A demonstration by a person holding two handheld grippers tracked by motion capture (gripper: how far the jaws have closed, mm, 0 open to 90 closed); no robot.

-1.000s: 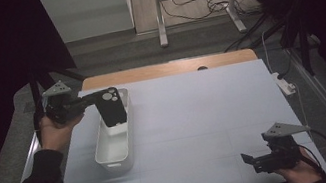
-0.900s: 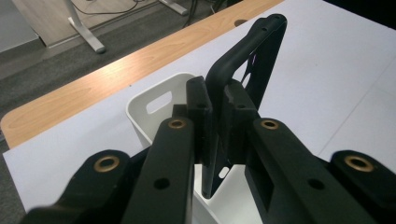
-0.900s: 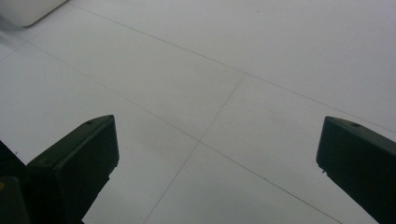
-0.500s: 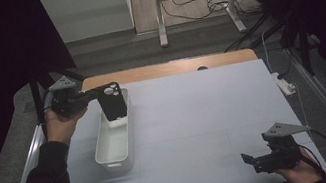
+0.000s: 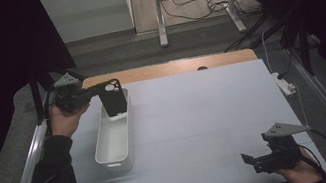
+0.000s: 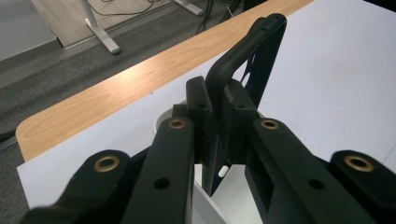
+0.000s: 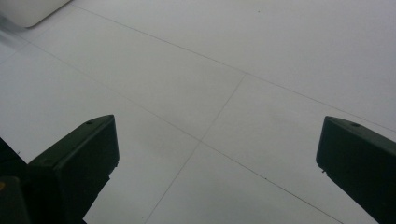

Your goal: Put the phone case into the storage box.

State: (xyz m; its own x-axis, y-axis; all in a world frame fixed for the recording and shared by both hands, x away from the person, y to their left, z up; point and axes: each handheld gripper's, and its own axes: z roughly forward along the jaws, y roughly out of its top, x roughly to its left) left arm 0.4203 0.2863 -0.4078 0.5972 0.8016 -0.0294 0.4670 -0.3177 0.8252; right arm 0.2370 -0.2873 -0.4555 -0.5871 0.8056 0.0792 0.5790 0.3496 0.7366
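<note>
Currently we list: left tongs clamping phone case over white bin; right tongs wide; risk: edge-grip slipping, case missing bin.

Power strip, cables, desk legs

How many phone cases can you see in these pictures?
1. The black phone case is held in the left gripper, above the far end of the white tub.

black phone case held upright over the white bin's far end.
</note>
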